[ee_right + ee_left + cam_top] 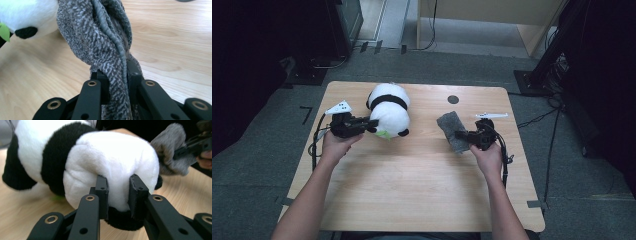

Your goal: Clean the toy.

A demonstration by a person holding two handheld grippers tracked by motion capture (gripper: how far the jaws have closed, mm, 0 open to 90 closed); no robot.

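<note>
A black-and-white plush panda (388,115) lies on the wooden table (412,180), left of centre. My left gripper (371,125) comes at it from the left and is shut on the panda's white plush, which bulges between the pads (102,191) in the left gripper view (117,192). A grey cloth (452,131) sits right of centre. My right gripper (459,135) is shut on the cloth, whose bunched folds (105,42) rise up from between its jaws (117,85). The panda's white side and a black ear (25,32) lie just left of the cloth.
A round dark hole (453,99) sits in the tabletop behind the cloth. Cables trail off both table sides. Dark stands and a wooden cabinet (492,20) stand on the floor beyond the far edge. The near half of the table is bare wood.
</note>
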